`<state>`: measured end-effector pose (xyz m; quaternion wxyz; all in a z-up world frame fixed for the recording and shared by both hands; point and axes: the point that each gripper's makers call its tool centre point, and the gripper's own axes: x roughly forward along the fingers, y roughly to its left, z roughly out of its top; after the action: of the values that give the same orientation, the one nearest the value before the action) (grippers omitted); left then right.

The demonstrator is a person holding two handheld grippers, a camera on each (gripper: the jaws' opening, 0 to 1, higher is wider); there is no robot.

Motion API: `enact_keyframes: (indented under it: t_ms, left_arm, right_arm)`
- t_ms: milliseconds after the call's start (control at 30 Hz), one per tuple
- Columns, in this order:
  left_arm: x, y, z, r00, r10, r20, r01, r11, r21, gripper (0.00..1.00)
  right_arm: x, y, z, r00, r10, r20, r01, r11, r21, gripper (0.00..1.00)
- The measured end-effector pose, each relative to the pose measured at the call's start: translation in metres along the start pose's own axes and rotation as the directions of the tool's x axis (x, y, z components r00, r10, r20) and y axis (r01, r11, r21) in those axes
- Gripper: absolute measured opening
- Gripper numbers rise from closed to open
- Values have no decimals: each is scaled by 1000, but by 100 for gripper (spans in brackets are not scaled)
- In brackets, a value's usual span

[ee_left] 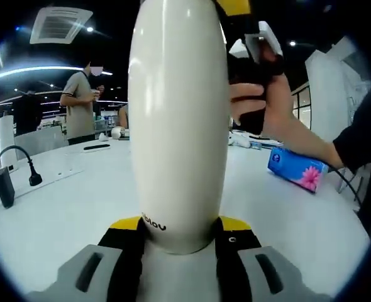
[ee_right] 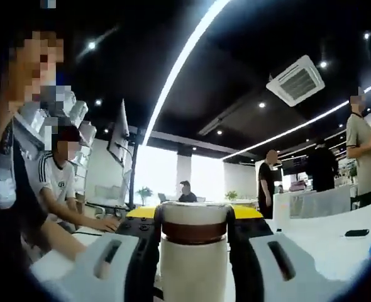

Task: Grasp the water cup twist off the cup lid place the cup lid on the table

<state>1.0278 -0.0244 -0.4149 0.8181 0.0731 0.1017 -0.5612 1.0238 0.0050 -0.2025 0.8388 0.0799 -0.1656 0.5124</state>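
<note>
A tall, smooth, glossy cream water cup (ee_left: 179, 119) stands upright on a white table (ee_left: 78, 201). In the left gripper view, the left gripper (ee_left: 180, 242) has its yellow-tipped black jaws closed against the rounded base of the cup, one on each side. The right gripper (ee_left: 251, 38) sits at the cup's top, held by a person's hand (ee_left: 267, 107). In the right gripper view, its black jaws press both sides of the cylindrical cup lid (ee_right: 193, 233), which carries a brown band. A blue tissue pack (ee_left: 297, 168) with a pink flower lies on the table nearby.
</note>
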Motion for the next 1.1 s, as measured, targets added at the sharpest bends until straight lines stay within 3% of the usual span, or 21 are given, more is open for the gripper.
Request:
enact_keyframes:
  t_ms: [233,467,800,1100]
  left_arm:
    - [0,1,0,1000,1,0,-1,1000,0,46]
    - [1,1,0,1000,1,0,-1,1000,0,46]
    - [3,4,0,1000,0,1,0,1000,0,46]
    - [3,2,0,1000,-2,2,2,1000,0,46]
  right_arm:
    - [3,-1,0,993,116,22,-117,991,64,45]
    - [7,11,-3,968,243,61,-250,958,143,45]
    - [6,11,-3,954,293,59,-298,944,140,45]
    - [5,8,-2,956,288,55,-293,946,137,47]
